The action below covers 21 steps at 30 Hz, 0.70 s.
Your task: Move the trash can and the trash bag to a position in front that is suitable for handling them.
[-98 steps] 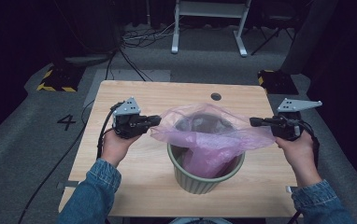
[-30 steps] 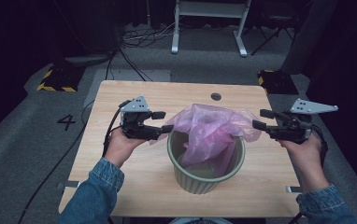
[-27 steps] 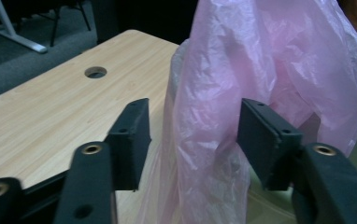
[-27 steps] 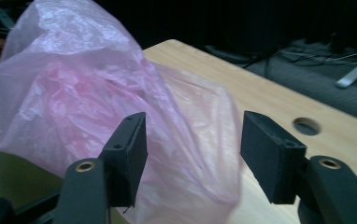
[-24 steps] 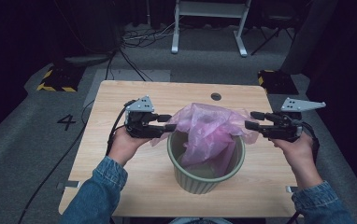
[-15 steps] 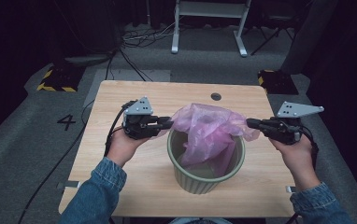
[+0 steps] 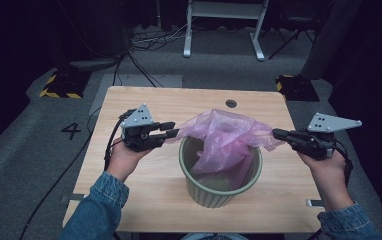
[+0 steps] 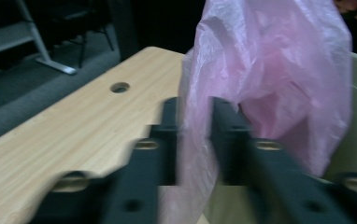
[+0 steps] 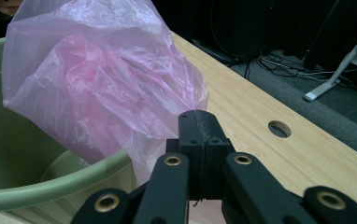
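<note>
One pink plastic bag hung partly inside the green bin at mid-table, its top stretched between two grippers. Right gripper was clamped tight on the bag's edge. Left gripper – jaws just reopening – stood parted, film between them.

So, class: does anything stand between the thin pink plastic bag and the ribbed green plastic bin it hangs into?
Nothing visible does. The thin pink plastic bag already droops into the ribbed green plastic bin, whose opening shows no other thing inside.
</note>
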Available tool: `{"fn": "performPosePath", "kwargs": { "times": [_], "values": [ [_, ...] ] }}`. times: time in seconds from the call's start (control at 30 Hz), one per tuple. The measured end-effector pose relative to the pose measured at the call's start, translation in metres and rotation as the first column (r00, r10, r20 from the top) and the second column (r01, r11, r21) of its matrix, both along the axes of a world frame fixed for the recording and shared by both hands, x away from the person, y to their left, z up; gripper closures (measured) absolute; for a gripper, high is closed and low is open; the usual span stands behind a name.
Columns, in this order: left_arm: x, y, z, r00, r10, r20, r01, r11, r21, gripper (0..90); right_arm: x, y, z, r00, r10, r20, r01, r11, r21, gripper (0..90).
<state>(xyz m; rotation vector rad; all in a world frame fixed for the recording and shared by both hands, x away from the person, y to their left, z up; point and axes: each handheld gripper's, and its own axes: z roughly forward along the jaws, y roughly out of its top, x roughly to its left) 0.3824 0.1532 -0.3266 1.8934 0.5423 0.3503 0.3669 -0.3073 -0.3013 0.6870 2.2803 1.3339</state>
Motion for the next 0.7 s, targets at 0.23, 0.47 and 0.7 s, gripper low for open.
{"fn": "performPosePath", "kwargs": {
  "times": [0.23,0.47,0.7],
  "values": [
    [0.018,-0.011,-0.004,0.995,-0.047,-0.088,0.045,0.9988,-0.02,48.2,0.003,0.004,-0.001,0.9998,0.017,-0.013,-0.017,1.0,-0.001,89.7],
    [0.009,-0.011,0.0,0.9958,-0.067,-0.062,0.066,0.9978,-0.009,83.7,0.001,0.004,-0.002,0.9997,0.022,-0.01,-0.022,1.0,0.001,89.8],
    [-0.012,0.0,0.004,0.9974,-0.07,0.016,0.07,0.9975,-0.009,90.0,-0.014,0.0,-0.004,0.9986,0.052,-0.001,-0.052,0.998,0.027,89.9]
  ]
}}
